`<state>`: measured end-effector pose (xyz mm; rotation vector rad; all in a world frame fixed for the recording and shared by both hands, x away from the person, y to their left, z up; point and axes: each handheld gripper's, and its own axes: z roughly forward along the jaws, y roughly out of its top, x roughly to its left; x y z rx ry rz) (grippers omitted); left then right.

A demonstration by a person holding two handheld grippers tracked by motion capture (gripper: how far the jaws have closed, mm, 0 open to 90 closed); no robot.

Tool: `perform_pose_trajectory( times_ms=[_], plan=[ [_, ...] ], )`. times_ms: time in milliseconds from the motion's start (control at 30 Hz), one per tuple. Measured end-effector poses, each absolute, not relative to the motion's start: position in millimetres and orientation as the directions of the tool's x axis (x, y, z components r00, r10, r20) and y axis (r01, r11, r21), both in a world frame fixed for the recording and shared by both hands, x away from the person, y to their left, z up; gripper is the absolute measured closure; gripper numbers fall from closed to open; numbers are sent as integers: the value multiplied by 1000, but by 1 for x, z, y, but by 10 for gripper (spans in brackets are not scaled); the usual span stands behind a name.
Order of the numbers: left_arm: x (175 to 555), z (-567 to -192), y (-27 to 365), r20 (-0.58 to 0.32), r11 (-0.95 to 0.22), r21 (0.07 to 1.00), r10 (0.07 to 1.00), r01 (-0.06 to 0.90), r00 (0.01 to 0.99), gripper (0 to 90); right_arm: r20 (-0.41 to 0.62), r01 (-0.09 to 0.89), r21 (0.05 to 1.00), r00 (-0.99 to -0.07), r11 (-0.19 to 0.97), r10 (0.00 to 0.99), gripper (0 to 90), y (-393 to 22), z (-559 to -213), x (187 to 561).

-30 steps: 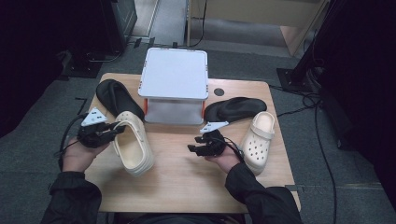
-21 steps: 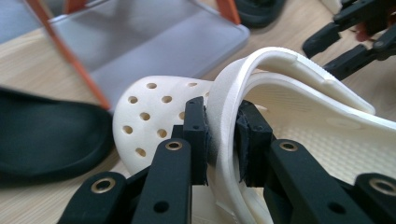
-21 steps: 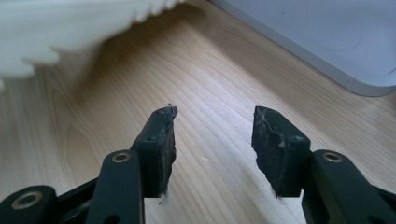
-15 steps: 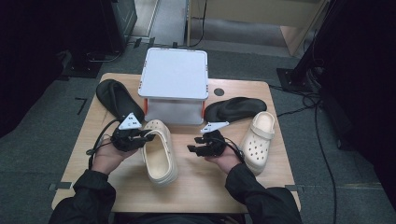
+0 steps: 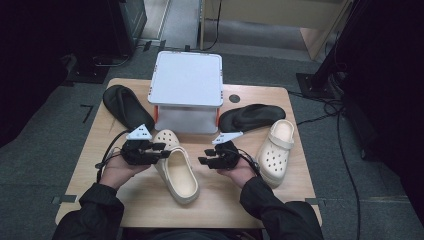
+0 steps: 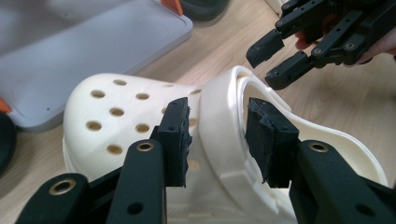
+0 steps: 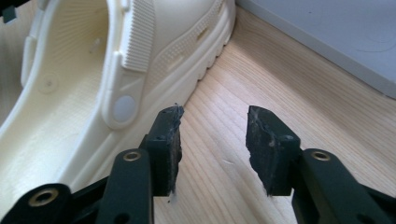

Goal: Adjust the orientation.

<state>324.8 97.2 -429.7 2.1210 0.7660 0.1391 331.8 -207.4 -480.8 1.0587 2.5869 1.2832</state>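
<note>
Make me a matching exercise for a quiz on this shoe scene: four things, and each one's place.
Things:
1. cream perforated foam clog
2. second cream clog
3. black flat sandal
4. white square plastic box

Places:
A. far left of the wooden table
B. table's right edge
C. far middle
D. between the left gripper and right gripper

Pairs: 1-D, 2-B, 3-A, 4-C

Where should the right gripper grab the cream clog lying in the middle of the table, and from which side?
Probably the side wall of the cream clog beside the strap rivet, from the right gripper's own side. The clog sits sole-down and open-topped, so one of the jaws could slip inside the cavity and the other outside. The wall there looks thin enough to pinch.
</note>
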Motion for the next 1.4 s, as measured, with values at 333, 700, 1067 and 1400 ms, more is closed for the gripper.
perform_pose_trajectory(
  times_ms=[333, 700, 1067, 1400],
  plan=[
    [328, -431, 123, -203, -391, 762, 611, 515, 765, 637, 244, 543, 724, -779, 426, 578, 629, -199, -483, 330],
    [350, -459, 145, -260, -353, 686, 698, 636, 667, 709, 252, 534, 725, -793, 434, 554, 680, -187, -485, 327],
    [357, -470, 140, -279, -361, 671, 687, 648, 671, 719, 271, 538, 719, -800, 440, 535, 710, -183, -486, 323],
    [364, -473, 130, -292, -364, 677, 664, 639, 688, 730, 281, 548, 717, -793, 430, 541, 744, -186, -484, 314]
  ],
)
